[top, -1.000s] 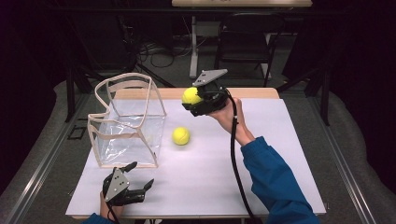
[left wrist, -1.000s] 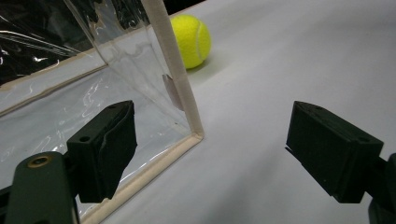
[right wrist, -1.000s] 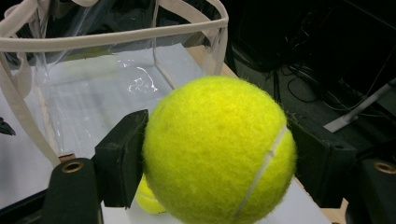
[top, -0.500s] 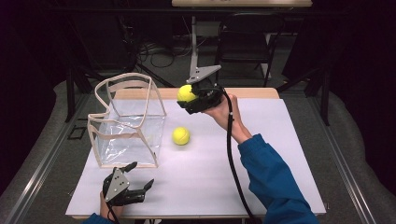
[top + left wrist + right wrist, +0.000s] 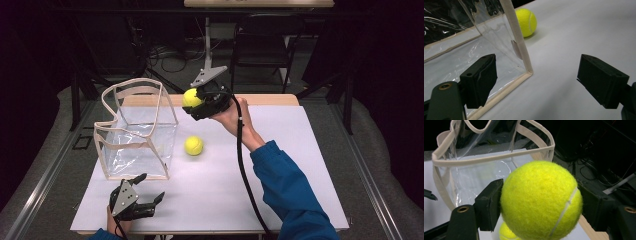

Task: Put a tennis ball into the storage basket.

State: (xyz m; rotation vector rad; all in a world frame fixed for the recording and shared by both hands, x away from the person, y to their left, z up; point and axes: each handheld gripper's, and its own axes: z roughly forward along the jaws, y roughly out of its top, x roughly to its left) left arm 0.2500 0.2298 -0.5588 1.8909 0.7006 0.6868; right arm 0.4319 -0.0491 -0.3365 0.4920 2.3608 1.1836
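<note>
Right gripper (image 5: 196, 102): your jaws pinch a tennis ball (image 5: 190, 97) from both sides; you hold it in the air past the far edge of the table, level with the bag's rim
Left gripper (image 5: 150, 192): jaws spread with nothing between them; it rests low on the table near your edge, at 6 o'clock from the bag
Bag (image 5: 137, 132): clear plastic with tan trim, standing upright with its mouth open upward; it lies at about 8 o'clock from the held ball in the high view, just beside it; a ball has no long axis, so any drop angle serves
Nearer hand: the right one carries the ball and is the closer to the bag's mouth; I judge the next move to be a short carry leftward over the rim
Second ball (image 5: 193, 145): on the table at 3 o'clock from the bag, near its wall but apart from it
Table (image 5: 300, 165): flat white top
Room: dark; a chair (image 5: 260, 50) and loose cables behind the table
</note>
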